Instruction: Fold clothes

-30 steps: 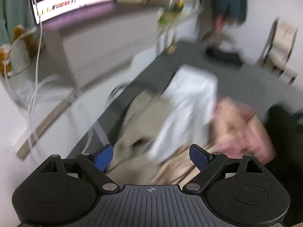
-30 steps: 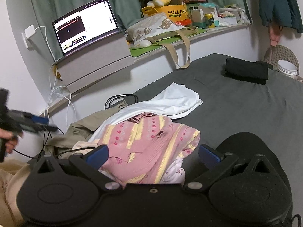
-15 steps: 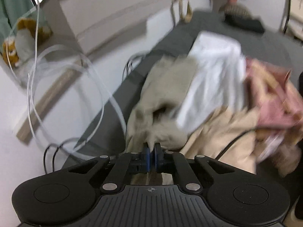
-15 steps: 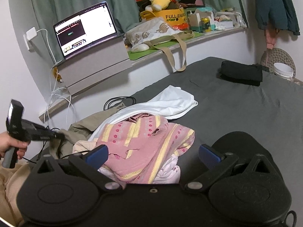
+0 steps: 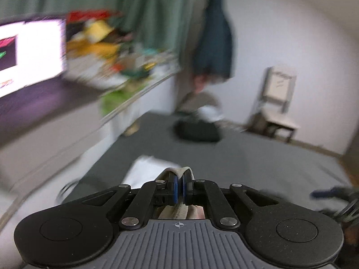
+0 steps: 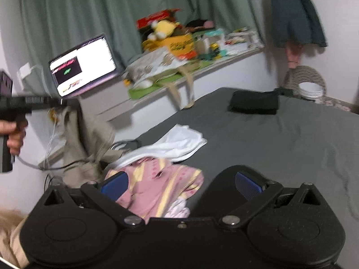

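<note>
A crumpled khaki-beige cloth garment [image 6: 87, 134] hangs lifted at the left, its lower end trailing on the dark grey bed. Beside it lies a rumpled white garment [image 6: 177, 143], partly under a heaped pink knit sweater with yellow stripes [image 6: 157, 186]. A folded black garment [image 6: 254, 105] lies well apart.

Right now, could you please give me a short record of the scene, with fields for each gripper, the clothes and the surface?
left gripper: shut on the khaki garment, lifting it above the pile
right gripper: open, holding nothing, above the pink knit
white garment: lying flat behind the pink knit
black folded item: at the bed's far end
surface: bed with grey sheet
</note>
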Tool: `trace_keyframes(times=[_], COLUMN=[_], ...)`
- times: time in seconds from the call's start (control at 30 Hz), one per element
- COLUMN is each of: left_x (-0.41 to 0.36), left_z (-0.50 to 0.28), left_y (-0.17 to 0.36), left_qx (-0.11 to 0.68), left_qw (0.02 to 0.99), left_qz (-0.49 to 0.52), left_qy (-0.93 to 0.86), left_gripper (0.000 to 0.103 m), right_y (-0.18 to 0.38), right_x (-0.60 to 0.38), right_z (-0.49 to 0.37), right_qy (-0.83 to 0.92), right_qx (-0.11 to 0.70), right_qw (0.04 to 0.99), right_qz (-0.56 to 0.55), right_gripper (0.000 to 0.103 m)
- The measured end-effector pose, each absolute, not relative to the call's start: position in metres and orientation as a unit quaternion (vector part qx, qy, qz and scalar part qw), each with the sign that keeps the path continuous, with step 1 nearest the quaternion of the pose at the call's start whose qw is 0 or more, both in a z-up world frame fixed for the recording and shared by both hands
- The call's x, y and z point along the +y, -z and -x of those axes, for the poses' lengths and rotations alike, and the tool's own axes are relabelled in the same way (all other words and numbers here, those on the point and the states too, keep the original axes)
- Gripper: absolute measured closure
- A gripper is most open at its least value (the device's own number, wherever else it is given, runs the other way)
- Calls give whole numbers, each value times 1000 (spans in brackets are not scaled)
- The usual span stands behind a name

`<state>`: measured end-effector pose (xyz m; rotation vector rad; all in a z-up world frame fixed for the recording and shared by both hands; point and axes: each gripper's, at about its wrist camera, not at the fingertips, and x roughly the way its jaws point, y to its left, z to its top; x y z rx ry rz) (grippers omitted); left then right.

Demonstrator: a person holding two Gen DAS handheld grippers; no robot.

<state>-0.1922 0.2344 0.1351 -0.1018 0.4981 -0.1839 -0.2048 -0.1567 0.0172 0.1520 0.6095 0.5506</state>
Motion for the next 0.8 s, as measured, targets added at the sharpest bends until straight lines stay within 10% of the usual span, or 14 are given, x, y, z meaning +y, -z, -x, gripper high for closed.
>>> trace_keyframes(times=[0.8], left_x=[-121], left_z=[85], left_y=[-260], left_qx=[183], left_qw=[884], left_qz=[65], left_qy=[425], left_gripper=[99], right_y=[-33], right_x=[-409], right_z=[292], right_qy=[-19], right_qx=[68], right_qw=[956], right_qz=[-285], right_gripper=[3])
